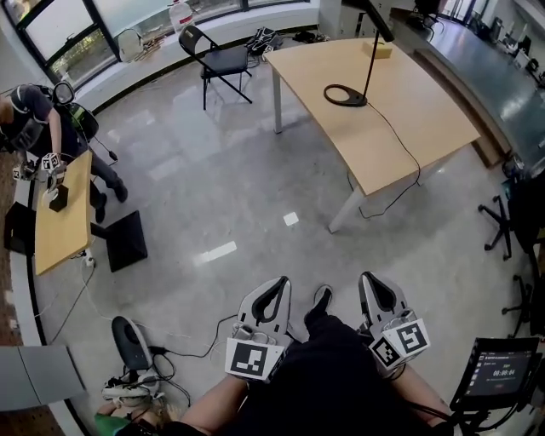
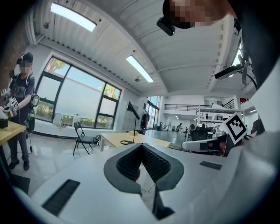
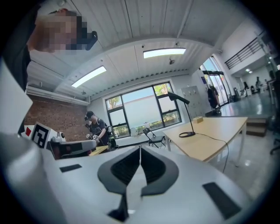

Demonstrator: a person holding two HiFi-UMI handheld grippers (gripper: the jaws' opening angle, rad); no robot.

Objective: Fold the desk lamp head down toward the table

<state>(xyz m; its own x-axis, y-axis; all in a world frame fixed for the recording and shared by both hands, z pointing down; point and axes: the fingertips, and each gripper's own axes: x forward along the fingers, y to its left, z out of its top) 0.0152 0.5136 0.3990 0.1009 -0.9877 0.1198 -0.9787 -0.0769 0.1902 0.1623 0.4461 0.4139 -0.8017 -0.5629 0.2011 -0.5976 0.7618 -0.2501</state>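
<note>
Standing upright at 1 o'clock, desk lamp (image 1: pixel 358 100) mid-table (image 1: pixel 426 128); open floor (image 1: pixel 221 187) between; left gripper (image 1: pixel 277 285), right gripper (image 1: pixel 370 279) closed, empty.

Right gripper (image 3: pixel 140 149) has its jaws pressed together, nothing between them. Past it, a black desk lamp (image 3: pixel 190 118) stands upright on a wooden table (image 3: pixel 214 135). There's a folding chair (image 3: pixel 153 136) by the windows and a person (image 3: pixel 94 127) further left.

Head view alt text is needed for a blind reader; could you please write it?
The left gripper and right gripper, both shut, are held low, far from a table bearing a lamp. A chair stands beside the table.
</note>
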